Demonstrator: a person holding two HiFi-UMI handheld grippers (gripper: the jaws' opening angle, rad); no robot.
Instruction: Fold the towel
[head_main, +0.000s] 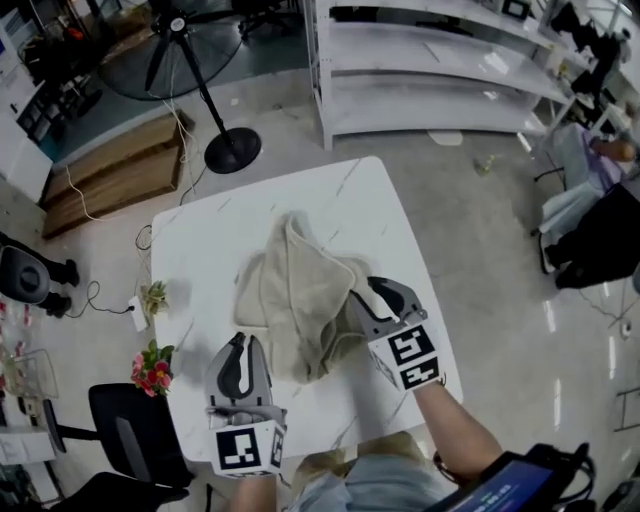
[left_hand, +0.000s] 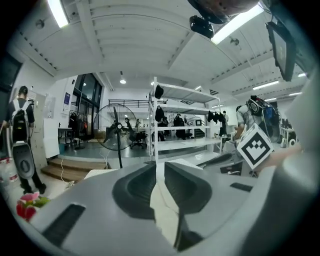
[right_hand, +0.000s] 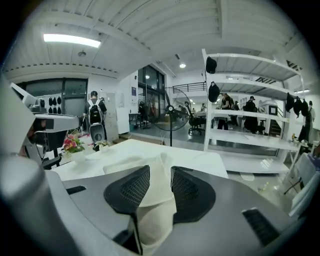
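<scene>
A beige towel (head_main: 295, 285) lies crumpled in the middle of the white table (head_main: 200, 250), with a raised ridge running toward me. My right gripper (head_main: 360, 297) is at its right side, shut on a thick bunched fold. In the right gripper view that cloth (right_hand: 155, 200) fills the gap between the black pads (right_hand: 127, 192). My left gripper (head_main: 241, 340) is near the table's front edge, just below the towel's left flap. In the left gripper view a thin strip of beige cloth (left_hand: 167, 215) sits between its nearly closed jaws, near my left gripper (left_hand: 158, 172).
Pink flowers (head_main: 152, 368) and a small plant (head_main: 153, 297) stand at the table's left edge. A black chair (head_main: 130, 430) is at the front left. A floor fan (head_main: 195, 50) and white shelving (head_main: 430, 70) stand beyond the table. A seated person (head_main: 600, 200) is at the right.
</scene>
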